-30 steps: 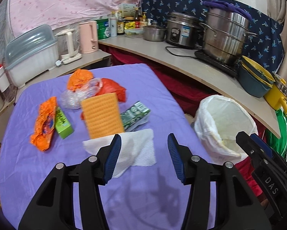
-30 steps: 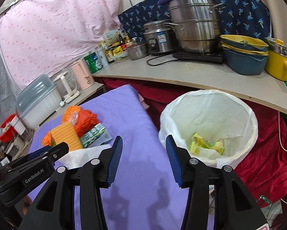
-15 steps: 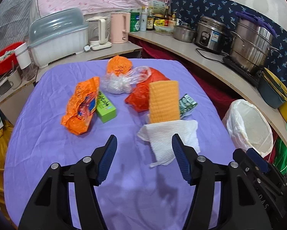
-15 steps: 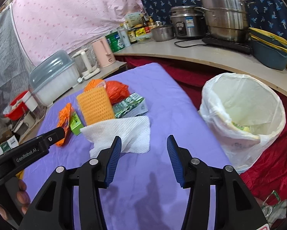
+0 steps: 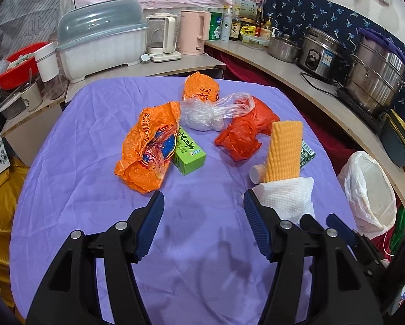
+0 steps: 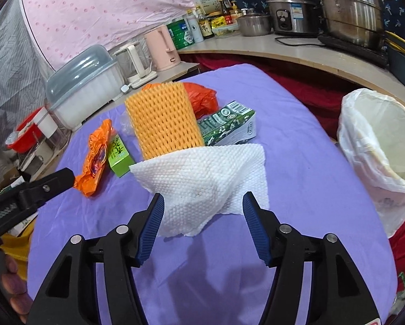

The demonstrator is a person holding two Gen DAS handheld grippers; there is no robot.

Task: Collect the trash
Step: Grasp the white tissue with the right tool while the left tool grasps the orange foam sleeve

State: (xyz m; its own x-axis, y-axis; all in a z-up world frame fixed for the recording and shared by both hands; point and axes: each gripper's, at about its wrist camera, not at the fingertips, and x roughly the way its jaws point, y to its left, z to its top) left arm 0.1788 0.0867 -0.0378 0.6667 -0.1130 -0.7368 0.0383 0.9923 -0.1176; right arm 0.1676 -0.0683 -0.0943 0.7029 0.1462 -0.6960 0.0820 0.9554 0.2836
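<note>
Right wrist view: foam net (image 6: 163, 120) and carton (image 6: 229, 127) crowd behind paper towel (image 6: 202, 178).

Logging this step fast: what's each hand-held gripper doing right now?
Left hand-held gripper: open, jaws just widened, nothing between them.
Right hand-held gripper: open, jaws just widened, astride the paper towel, not gripping it.

Red Chinese characters, partly legible as 红, on crumpled orange bag (image 5: 148, 149), dark Chinese lettering on green box (image 5: 188, 150), character 茶 on white-labelled bottle (image 5: 234, 28), other bottle, carton and cooker labels too small to read
</note>
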